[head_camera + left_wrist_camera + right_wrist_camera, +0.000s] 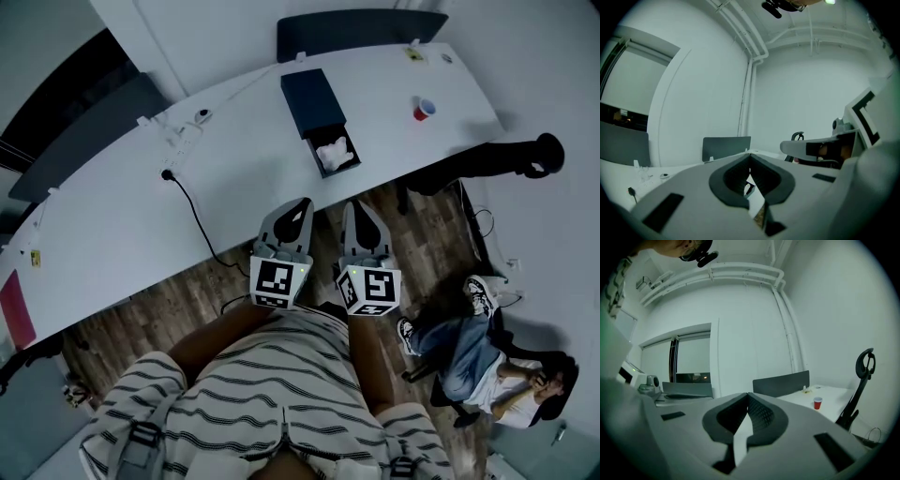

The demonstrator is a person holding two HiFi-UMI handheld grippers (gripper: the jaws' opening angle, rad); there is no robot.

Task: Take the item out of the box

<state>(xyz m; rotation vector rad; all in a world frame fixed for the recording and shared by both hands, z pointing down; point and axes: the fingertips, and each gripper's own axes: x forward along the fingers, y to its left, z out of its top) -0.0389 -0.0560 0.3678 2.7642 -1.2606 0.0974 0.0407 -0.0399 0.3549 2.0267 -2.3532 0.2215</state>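
A dark blue box [314, 101] lies on the white curved table [234, 178], with its drawer pulled out toward me. A crumpled white item [335, 153] sits in the open drawer. Both grippers hang side by side near my body, short of the table's near edge and below the box. My left gripper [302, 203] is shut with nothing in it, its tips meeting in the left gripper view [749, 158]. My right gripper [357, 206] is shut and empty too, its jaws closed in the right gripper view [748, 395]. Neither touches the box.
A red cup [424, 110] stands on the table right of the box, also seen from the right gripper [817, 403]. A black cable [192, 211] and white cords [183, 131] lie left of it. A person [487, 366] sits on the floor at lower right.
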